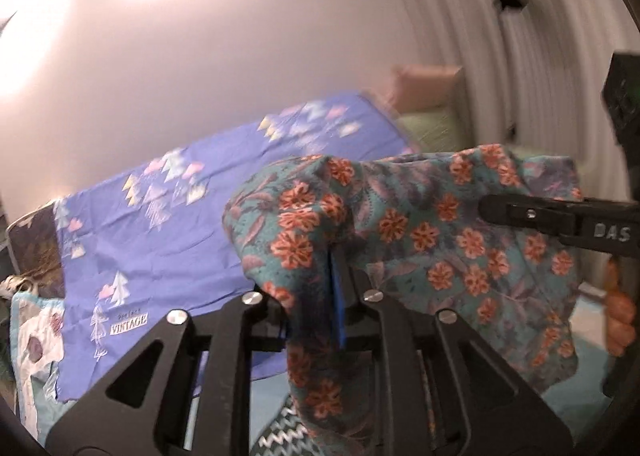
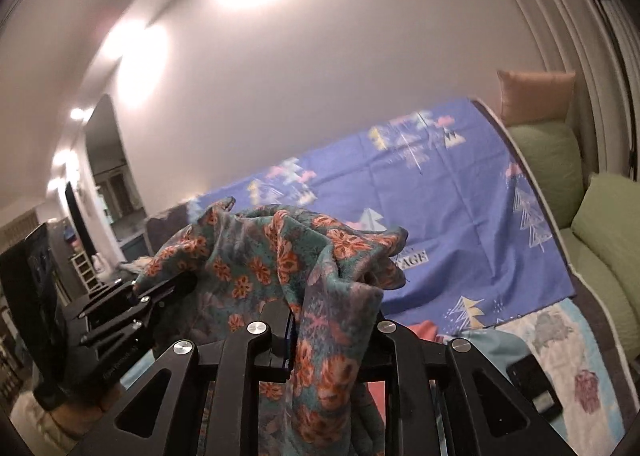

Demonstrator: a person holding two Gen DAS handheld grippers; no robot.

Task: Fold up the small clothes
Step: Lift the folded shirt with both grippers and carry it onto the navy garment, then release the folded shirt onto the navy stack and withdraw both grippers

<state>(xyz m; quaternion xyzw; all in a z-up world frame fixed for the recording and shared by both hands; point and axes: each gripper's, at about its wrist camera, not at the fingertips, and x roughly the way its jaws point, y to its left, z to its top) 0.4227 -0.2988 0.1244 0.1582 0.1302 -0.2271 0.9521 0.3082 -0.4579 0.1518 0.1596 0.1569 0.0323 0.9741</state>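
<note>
A small teal garment with orange flowers [image 1: 420, 232] hangs in the air between both grippers, above the bed. My left gripper [image 1: 334, 276] is shut on one edge of it, and the cloth drapes over its fingers. My right gripper [image 2: 294, 320] is shut on another edge of the same garment [image 2: 280, 256]. The right gripper also shows in the left wrist view [image 1: 560, 218] at the right, and the left gripper shows in the right wrist view [image 2: 132, 304] at the left. The fingertips are hidden by cloth.
A blue sheet with a tree print [image 1: 180, 216] [image 2: 440, 196] covers the bed. Green cushions [image 2: 592, 224] and a tan pillow [image 2: 536, 96] lie at the right. A zigzag-patterned cloth [image 1: 280, 436] lies below. A dark device [image 2: 536, 388] rests on the patterned quilt.
</note>
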